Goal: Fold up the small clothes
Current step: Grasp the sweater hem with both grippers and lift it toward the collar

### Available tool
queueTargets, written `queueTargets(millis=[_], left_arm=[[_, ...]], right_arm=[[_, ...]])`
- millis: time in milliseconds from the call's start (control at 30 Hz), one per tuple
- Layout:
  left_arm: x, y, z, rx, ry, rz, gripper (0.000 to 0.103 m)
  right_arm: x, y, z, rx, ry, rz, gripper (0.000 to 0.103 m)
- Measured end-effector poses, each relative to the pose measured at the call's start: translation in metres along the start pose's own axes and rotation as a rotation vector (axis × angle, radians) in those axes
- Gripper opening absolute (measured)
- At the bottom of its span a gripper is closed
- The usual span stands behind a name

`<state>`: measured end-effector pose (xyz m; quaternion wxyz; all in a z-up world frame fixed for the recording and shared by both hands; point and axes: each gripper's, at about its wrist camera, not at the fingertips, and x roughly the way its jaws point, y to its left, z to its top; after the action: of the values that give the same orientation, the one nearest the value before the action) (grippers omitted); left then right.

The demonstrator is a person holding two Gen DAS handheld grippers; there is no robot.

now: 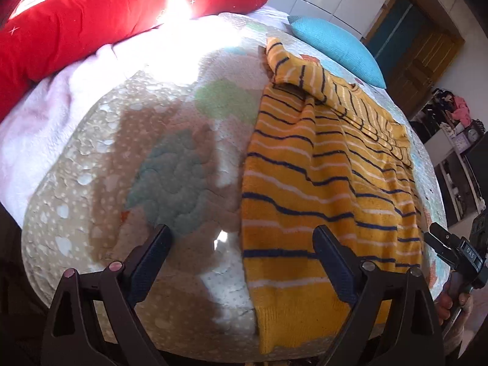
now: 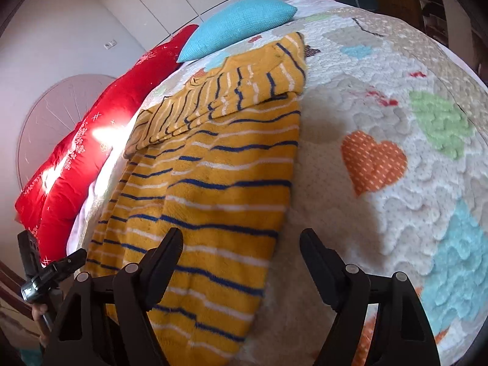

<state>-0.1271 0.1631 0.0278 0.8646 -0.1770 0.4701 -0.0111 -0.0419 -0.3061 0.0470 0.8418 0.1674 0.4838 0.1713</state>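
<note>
A yellow sweater [image 1: 329, 177] with navy and white stripes lies flat on the quilted bedspread [image 1: 152, 158], its sleeves folded across the upper body. It also shows in the right wrist view [image 2: 213, 183]. My left gripper [image 1: 242, 235] is open and empty, straddling the sweater's near left edge above the hem. My right gripper [image 2: 242, 238] is open and empty, straddling the sweater's near right edge. The right gripper also shows at the right edge of the left wrist view [image 1: 451, 250]. The left gripper shows at the left edge of the right wrist view [image 2: 52, 271].
A red cushion [image 1: 106, 9] and a blue cushion [image 1: 335, 45] lie at the head of the bed. A wooden door [image 1: 427, 55] and cluttered shelves [image 1: 457, 140] stand beyond the bed. The quilt [image 2: 396, 152] bears heart patches.
</note>
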Motion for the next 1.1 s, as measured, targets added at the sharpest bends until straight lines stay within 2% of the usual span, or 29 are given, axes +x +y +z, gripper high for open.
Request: queueTargets(millis=[100,233,300,367,500,567,633,667,700,767,833,900,967,1100], left_arm=[[0.005,-0.007,-0.002,0.005,-0.007,-0.046,0.093],[0.006,-0.016,-0.008,0.005,0.005,-0.193,0.092],[0.006,-0.02,-0.014,0.008,0.004,-0.221,0.09],[0.005,-0.021,-0.02,0.008,0.0,-0.234,0.083],[-0.001,-0.016,-0.029,-0.033,0.019,-0.312,0.068],[-0.001,-0.014,-0.031,-0.038,0.02,-0.303,0.058],[0.0,-0.01,-0.03,-0.06,0.025,-0.311,0.055],[0.002,-0.008,-0.029,-0.075,0.03,-0.312,0.05],[0.002,-0.007,-0.028,-0.086,0.034,-0.302,0.044],[0.006,-0.005,-0.023,-0.109,0.049,-0.239,0.01],[0.011,0.0,-0.018,-0.162,0.074,-0.222,0.009],[0.007,0.002,-0.015,-0.198,0.072,-0.202,0.008],[-0.006,-0.004,-0.014,-0.174,0.042,-0.173,0.007],[-0.048,-0.01,-0.023,-0.137,-0.02,-0.194,0.007]], right_arm=[[-0.01,-0.009,-0.019,0.025,0.021,0.027,0.069],[-0.009,0.004,-0.043,0.01,0.076,0.141,0.067],[0.001,0.016,-0.053,-0.001,0.1,0.191,0.068],[0.007,0.027,-0.059,-0.008,0.096,0.223,0.068],[0.017,0.036,-0.073,0.066,0.12,0.397,0.068],[0.023,0.034,-0.08,0.103,0.14,0.441,0.066],[0.024,0.028,-0.082,0.133,0.134,0.451,0.059],[0.024,0.026,-0.082,0.147,0.133,0.445,0.048],[0.024,0.022,-0.081,0.163,0.13,0.434,0.032],[0.027,0.013,-0.078,0.205,0.138,0.399,0.016],[0.031,0.007,-0.075,0.251,0.145,0.417,0.015],[0.028,0.011,-0.07,0.232,0.145,0.41,0.013],[0.014,0.019,-0.067,0.18,0.136,0.422,0.013],[-0.03,0.031,-0.068,0.074,0.097,0.441,0.012]])
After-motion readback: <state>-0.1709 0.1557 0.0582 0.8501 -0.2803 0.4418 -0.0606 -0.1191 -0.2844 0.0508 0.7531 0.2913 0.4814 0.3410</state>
